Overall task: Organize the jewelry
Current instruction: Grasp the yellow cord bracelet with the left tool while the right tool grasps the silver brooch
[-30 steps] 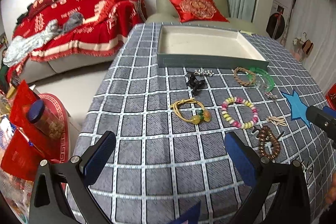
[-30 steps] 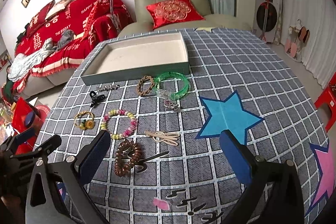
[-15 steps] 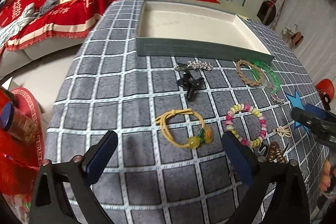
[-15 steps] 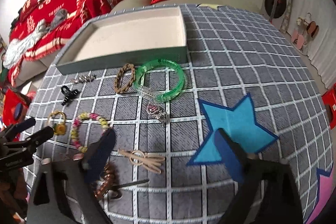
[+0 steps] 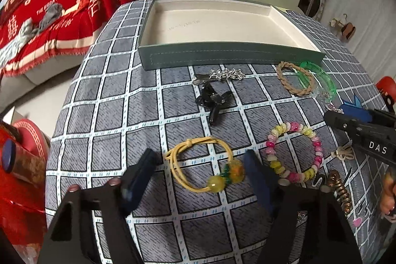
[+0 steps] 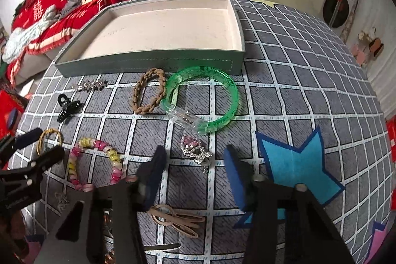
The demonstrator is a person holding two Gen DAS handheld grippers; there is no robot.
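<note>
I see a counter (image 5: 104,135) with a gray checked cloth on it. A flat green tray (image 5: 230,57) sits at the far side. In front of it lie a silver hair clip (image 5: 220,74), a black claw clip (image 5: 214,100), a braided tan bracelet (image 6: 148,94) touching a green bangle (image 6: 205,100), a yellow cord bracelet (image 5: 205,168), a pink and yellow bead bracelet (image 5: 294,151), and a pink heart pendant (image 6: 194,150).
</note>
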